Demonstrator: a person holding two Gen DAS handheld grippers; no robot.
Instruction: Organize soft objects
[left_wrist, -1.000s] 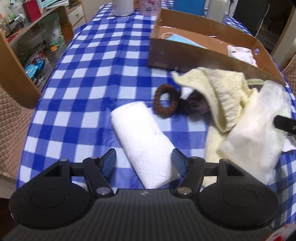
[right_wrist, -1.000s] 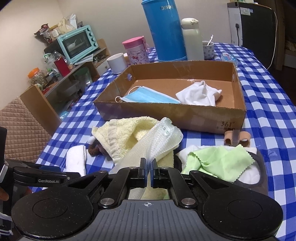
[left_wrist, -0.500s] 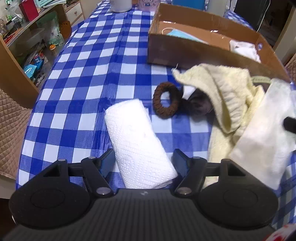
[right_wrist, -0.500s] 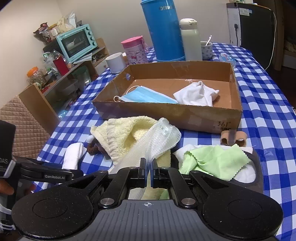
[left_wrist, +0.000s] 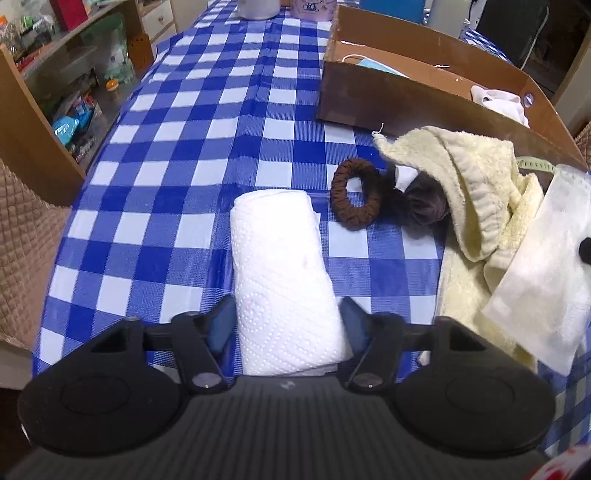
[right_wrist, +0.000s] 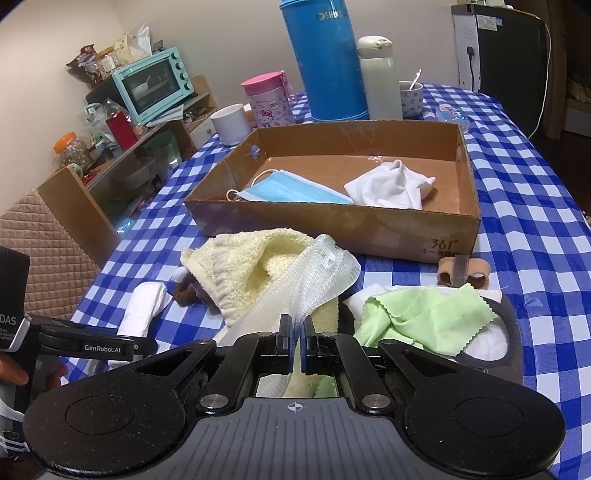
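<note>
A white paper-towel roll (left_wrist: 280, 266) lies on the blue checked tablecloth. My left gripper (left_wrist: 286, 321) straddles its near end, and the jaws are closing with the pads right at the roll's sides, which look unsqueezed. My right gripper (right_wrist: 296, 328) is shut on a white mesh cloth (right_wrist: 310, 280) that drapes over a yellow towel (right_wrist: 251, 258). A brown scrunchie (left_wrist: 356, 195) lies just past the roll, beside the towel. The cardboard box (right_wrist: 332, 225) behind holds a blue face mask (right_wrist: 291, 190) and a white cloth (right_wrist: 391, 184).
A green cloth (right_wrist: 421, 314) lies on a dark pad at the right, a beige item (right_wrist: 463, 273) behind it. A blue thermos (right_wrist: 325, 55), white flask (right_wrist: 380, 77), pink cup (right_wrist: 269, 99) and mug (right_wrist: 231, 123) stand beyond the box. A quilted chair (left_wrist: 22, 229) and shelves flank the left edge.
My left gripper has come forward over the paper-towel roll and its jaws have narrowed around it. The right gripper has kept still with the mesh cloth.
</note>
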